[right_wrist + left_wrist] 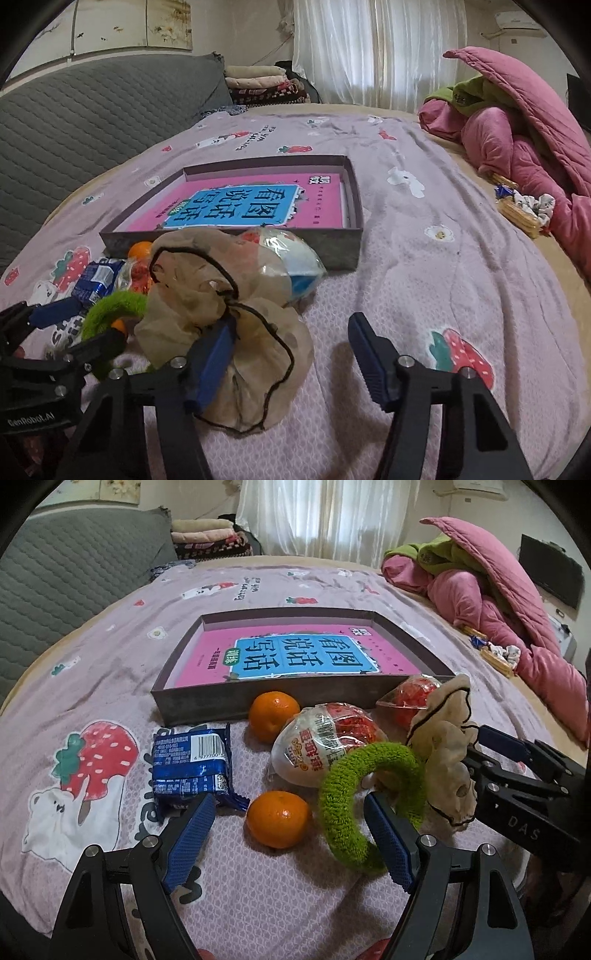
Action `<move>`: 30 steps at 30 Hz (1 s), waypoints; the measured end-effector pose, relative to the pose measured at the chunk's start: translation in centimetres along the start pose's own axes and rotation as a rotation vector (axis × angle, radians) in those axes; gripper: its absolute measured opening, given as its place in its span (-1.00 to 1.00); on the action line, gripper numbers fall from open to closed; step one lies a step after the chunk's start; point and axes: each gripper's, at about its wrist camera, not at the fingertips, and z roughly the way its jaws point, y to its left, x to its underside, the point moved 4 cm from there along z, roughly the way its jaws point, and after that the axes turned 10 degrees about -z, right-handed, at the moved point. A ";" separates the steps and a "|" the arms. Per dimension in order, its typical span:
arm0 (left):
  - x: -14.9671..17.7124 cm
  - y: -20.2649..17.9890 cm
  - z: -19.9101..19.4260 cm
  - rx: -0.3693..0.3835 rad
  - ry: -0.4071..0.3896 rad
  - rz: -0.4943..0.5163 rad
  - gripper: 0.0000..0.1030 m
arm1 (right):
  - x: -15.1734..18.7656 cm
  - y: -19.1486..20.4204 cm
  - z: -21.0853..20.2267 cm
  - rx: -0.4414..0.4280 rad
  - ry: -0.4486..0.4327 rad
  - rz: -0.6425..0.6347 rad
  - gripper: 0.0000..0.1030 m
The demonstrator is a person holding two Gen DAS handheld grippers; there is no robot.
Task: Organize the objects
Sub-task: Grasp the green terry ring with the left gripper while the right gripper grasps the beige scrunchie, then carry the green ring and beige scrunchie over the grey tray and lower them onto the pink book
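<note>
Two claws are in play: the right gripper (pixel 291 354) is half-apart, with the beige frilly fabric scrunchie (pixel 221 325) draped over its nine-o'clock finger, unpinched. Centre it before squeezing. The left gripper (pixel 291 834) gapes around a small orange tangerine (pixel 277 819); the shallow grey cardboard box (pixel 236 245) sits at twelve.

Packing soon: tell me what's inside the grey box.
The grey box holds one pink book with a blue label, lying flat. Anything beneath the book is hidden.
</note>
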 end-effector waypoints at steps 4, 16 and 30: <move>-0.3 -0.1 -0.2 0.003 -0.021 0.015 0.25 | -0.2 0.4 0.3 -0.012 0.000 -0.017 -0.05; -0.6 -0.8 -0.5 0.062 -0.011 0.026 -0.73 | -0.3 0.9 -0.1 -0.031 -0.038 -0.039 -0.43; -2.4 0.0 -3.3 0.087 -0.101 0.014 -0.74 | -1.1 0.7 -2.6 -0.025 -0.127 -0.028 -0.46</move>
